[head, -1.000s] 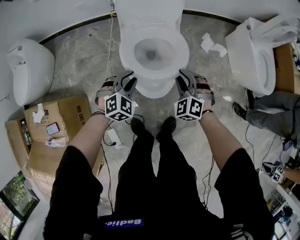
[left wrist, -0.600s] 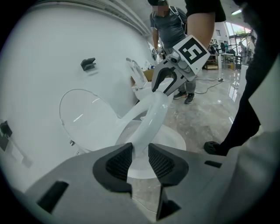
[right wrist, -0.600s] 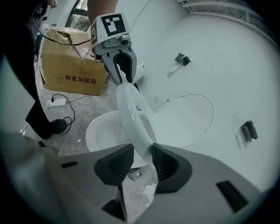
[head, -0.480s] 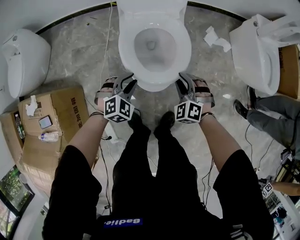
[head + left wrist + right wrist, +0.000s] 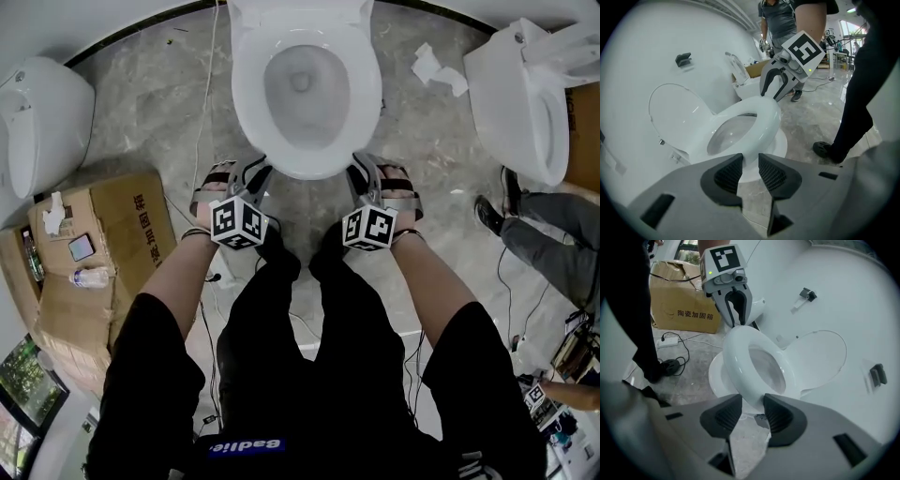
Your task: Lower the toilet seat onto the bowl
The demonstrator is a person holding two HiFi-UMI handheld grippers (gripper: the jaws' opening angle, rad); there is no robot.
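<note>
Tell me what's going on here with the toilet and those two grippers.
A person stands over a white ceramic toilet bowl with a grey two-jaw gripper in each hand. Its white oval plastic seat looks down on it, the lid upright behind. The right gripper has just been opening its jaws, the seat's front edge between them unclamped. The left gripper just eased its jaws in slightly; they stand apart, gripping nothing.

The white oval toilet seat (image 5: 246, 94) lies flat on the white ceramic bowl (image 5: 305, 98). The left gripper (image 5: 255, 173) and the right gripper (image 5: 361, 169) point at its front rim from either side. Both stand with jaws apart and nothing between them. The right's have just been opening, the left's closing slightly. A brown cardboard box (image 5: 131, 234) sits on the grey stone-patterned floor (image 5: 169, 112) at left.
</note>
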